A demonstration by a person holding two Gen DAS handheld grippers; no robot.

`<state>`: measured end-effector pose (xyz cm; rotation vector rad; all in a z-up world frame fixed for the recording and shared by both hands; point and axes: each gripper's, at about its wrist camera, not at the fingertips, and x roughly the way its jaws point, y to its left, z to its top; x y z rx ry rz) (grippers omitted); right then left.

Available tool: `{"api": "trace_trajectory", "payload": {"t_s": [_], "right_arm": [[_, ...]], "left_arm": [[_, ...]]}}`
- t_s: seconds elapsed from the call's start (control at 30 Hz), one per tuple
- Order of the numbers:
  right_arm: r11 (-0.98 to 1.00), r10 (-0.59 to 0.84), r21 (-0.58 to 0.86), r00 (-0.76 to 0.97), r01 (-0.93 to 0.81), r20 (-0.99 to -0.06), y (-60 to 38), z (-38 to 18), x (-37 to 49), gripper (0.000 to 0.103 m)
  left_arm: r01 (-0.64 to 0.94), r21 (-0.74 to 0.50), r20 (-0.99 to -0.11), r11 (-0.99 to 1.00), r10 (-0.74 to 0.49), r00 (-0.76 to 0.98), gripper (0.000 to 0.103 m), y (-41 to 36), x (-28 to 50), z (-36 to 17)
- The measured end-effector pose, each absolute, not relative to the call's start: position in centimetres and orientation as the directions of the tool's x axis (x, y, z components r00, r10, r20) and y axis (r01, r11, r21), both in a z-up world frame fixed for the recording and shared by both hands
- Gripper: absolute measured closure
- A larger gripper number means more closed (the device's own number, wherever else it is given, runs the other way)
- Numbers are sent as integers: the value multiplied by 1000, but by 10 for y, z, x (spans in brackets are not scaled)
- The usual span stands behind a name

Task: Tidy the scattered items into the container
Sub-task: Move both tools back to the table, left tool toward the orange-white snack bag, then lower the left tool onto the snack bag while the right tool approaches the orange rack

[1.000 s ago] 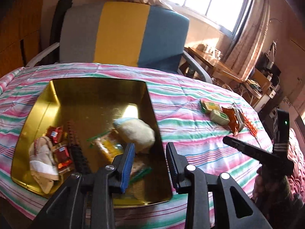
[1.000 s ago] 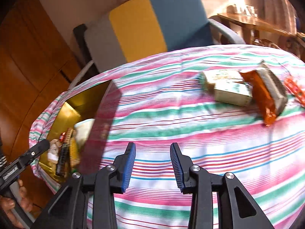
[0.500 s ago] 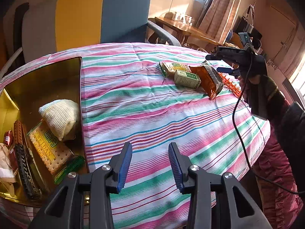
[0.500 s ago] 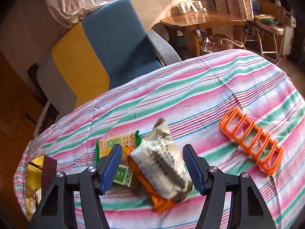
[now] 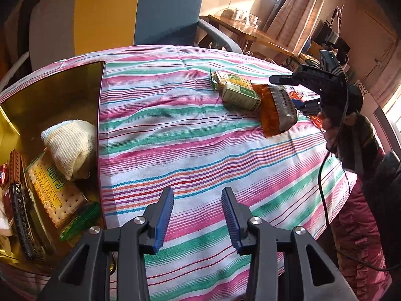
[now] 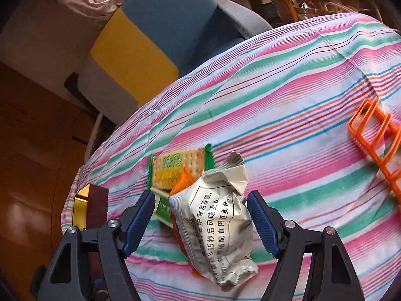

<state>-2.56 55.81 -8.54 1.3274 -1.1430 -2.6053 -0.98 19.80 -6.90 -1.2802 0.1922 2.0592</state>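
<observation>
A table w/ a pink, green and white striped cloth (image 5: 200, 135) filled most of both views. Behind it stood an upholstered armchair in grey, yellow and blue panels (image 5: 120, 12).

A gold-coloured rectangular metal tin (image 5: 50, 95) sat at the table's left edge, open at the top. Inside it lay a rolled cream knit cloth (image 5: 70, 148), touching a flat cracker pack w/ a green end marked WEIDAN (image 5: 55, 193); further left were a dark ridged bar and small red wrappers, only partly seen.

Well apart from the tin, towards the right side of the cloth, the loose items lay in a cluster: a crinkled cream-white snack bag w/ black printed text (image 6: 220, 230) lying on top of an orange foil packet (image 5: 269, 111), just beside a small green-and-white carton (image 5: 240, 95) and a green-edged cracker pack (image 6: 179, 168). An orange plastic wire-style rack (image 6: 376, 140) lay near them, farther right.

Right gripper (image 6: 200, 225) was held w/ its blue-padded fingers (image 6: 139, 222) wide apart, one on each side of the cream-white bag; whether the pads touched it could not be told.

Left gripper (image 5: 198, 215) hung over bare cloth just right of the tin, fingers apart, holding nothing.
</observation>
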Motion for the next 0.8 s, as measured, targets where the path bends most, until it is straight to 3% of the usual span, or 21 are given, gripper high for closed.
{"api": "trace_trajectory", "payload": {"t_s": [0.2, 0.37, 0.5, 0.8], "right_arm": [[-706, -440, 692, -671, -153, -597, 497, -76, 5, 20], [-602, -606, 799, -654, 3, -454, 444, -71, 19, 20], [-537, -648, 843, -662, 45, -377, 419, -73, 37, 20], [-531, -550, 843, -721, -90, -423, 435, -102, 95, 17]], "left_arm": [[-620, -223, -830, -752, 480, -284, 63, 191, 0, -66], [-595, -226, -826, -771, 476, -302, 63, 175, 6, -62], [-582, -216, -819, -784, 470, -329, 62, 166, 8, -56], [-609, -167, -800, -775, 468, -375, 54, 193, -14, -39]]}}
